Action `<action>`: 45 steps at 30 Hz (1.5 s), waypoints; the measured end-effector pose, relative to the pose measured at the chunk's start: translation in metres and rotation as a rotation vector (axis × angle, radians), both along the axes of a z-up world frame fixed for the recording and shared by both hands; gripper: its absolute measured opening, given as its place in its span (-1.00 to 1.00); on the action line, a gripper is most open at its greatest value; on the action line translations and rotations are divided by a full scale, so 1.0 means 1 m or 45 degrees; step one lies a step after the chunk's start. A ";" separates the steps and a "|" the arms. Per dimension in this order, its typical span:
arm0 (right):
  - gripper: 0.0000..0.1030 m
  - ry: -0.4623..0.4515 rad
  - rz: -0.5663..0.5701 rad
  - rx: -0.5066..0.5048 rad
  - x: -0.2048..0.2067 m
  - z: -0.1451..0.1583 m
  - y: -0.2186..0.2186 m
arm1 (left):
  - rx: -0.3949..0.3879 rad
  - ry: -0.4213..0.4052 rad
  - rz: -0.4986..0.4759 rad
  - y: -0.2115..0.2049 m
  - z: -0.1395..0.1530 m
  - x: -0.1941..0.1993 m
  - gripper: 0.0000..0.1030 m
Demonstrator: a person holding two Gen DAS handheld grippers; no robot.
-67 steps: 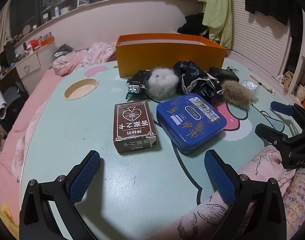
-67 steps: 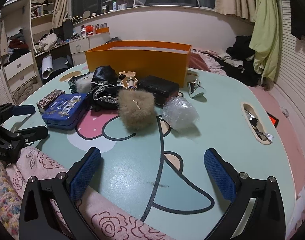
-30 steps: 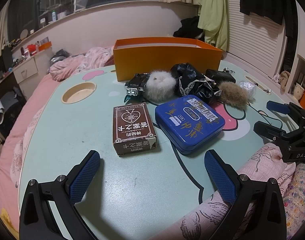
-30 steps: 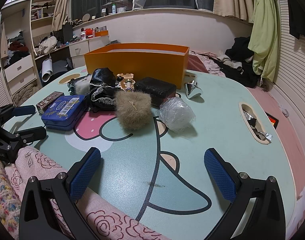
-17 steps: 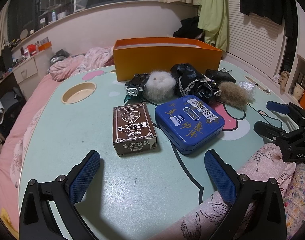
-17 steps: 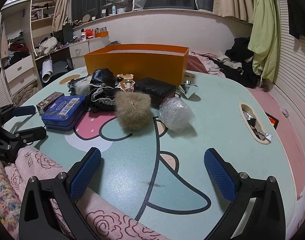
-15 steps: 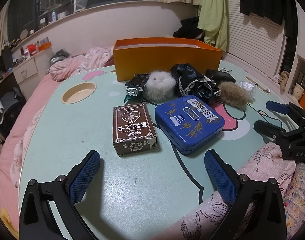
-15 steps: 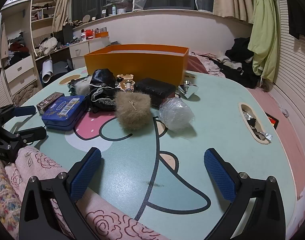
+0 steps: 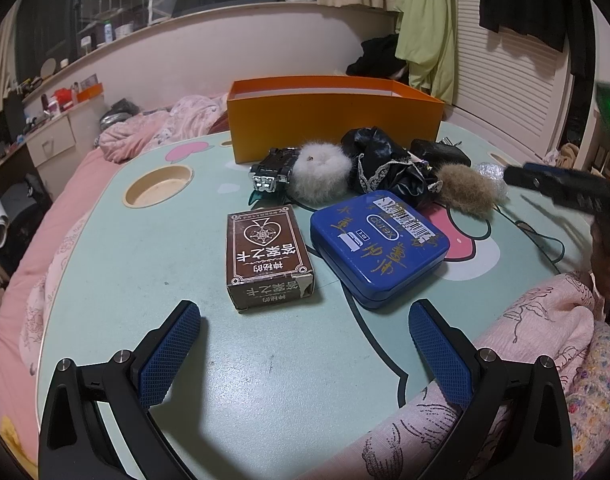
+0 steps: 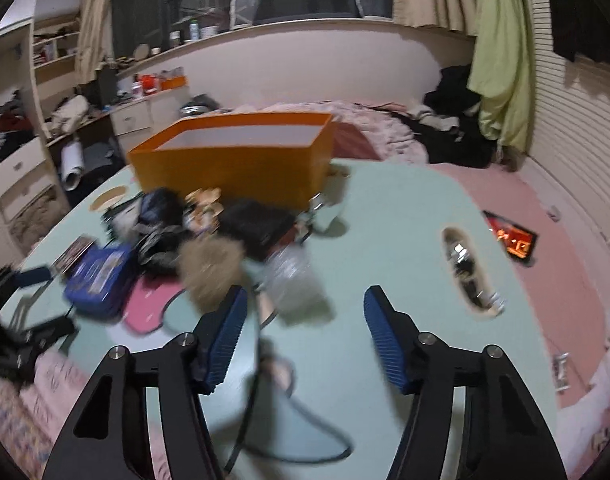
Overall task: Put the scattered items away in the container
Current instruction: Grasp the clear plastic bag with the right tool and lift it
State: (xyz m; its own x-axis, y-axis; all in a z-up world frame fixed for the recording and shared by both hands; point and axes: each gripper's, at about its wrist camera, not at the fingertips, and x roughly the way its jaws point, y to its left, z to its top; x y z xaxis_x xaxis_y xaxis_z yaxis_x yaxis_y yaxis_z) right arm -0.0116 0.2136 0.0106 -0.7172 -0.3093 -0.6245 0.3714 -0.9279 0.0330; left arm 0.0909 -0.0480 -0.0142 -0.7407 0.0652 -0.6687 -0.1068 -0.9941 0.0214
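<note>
My left gripper (image 9: 305, 344) hung with its jaws spread wide over the mint-green counter (image 9: 273, 380), nothing between the blue pads. Just ahead lay a brown card box (image 9: 267, 256) beside a blue tin (image 9: 379, 246). Behind them sat a white fur puff (image 9: 321, 178), a black lace-trimmed bundle (image 9: 385, 168), a tan fur puff (image 9: 467, 194) and a small metal-fronted gadget (image 9: 271, 170). The orange container (image 9: 333, 118) stood open at the far edge. My right gripper (image 9: 561, 186) showed blurred at the frame's right side.
</note>
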 end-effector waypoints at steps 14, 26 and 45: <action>-0.44 -0.143 0.077 0.025 -0.018 -0.009 -0.021 | 0.001 0.002 -0.001 0.000 0.001 0.000 1.00; -0.44 0.023 0.089 0.078 0.037 -0.020 -0.014 | 0.002 0.003 0.000 0.000 0.000 0.000 1.00; 0.11 0.178 -0.010 0.179 0.036 -0.027 -0.022 | 0.001 0.003 0.000 0.000 0.001 -0.001 1.00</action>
State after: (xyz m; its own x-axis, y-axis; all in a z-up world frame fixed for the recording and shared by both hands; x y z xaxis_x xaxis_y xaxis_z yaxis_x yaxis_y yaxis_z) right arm 0.0243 0.1917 -0.0161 -0.8021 -0.2200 -0.5553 0.3557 -0.9228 -0.1482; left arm 0.0903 -0.0483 -0.0135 -0.7422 0.0655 -0.6670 -0.1066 -0.9941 0.0210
